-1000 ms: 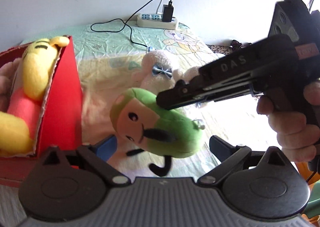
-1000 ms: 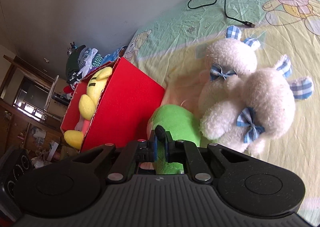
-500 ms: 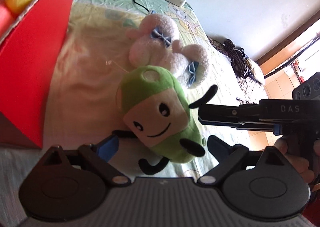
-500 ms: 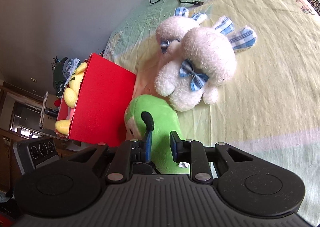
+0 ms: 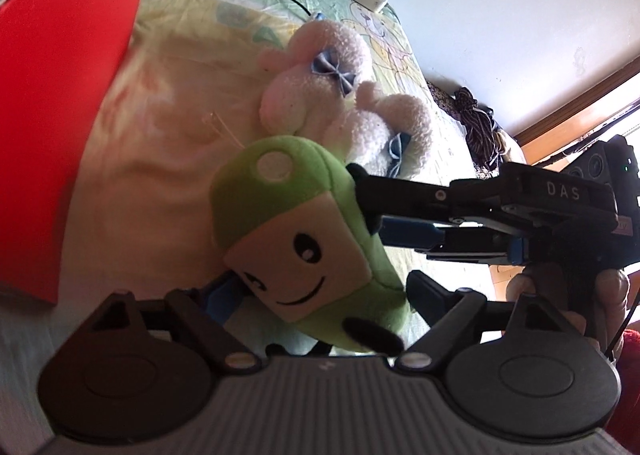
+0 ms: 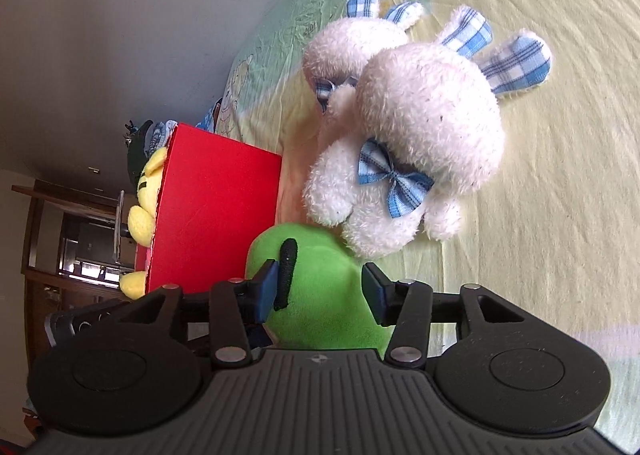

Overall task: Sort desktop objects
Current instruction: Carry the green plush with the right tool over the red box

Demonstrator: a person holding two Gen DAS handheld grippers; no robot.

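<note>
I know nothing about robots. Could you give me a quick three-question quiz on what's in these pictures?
1. True or false: the red box holds nothing.
2. What sits between the fingers of the right gripper?
A. green plush toy
B. a power strip
C. a cable plug
3. Fill in: each of the white plush rabbits wears a blue checked ____.

Key:
1. False, a yellow plush toy pokes out of it.
2. A
3. bow
</note>
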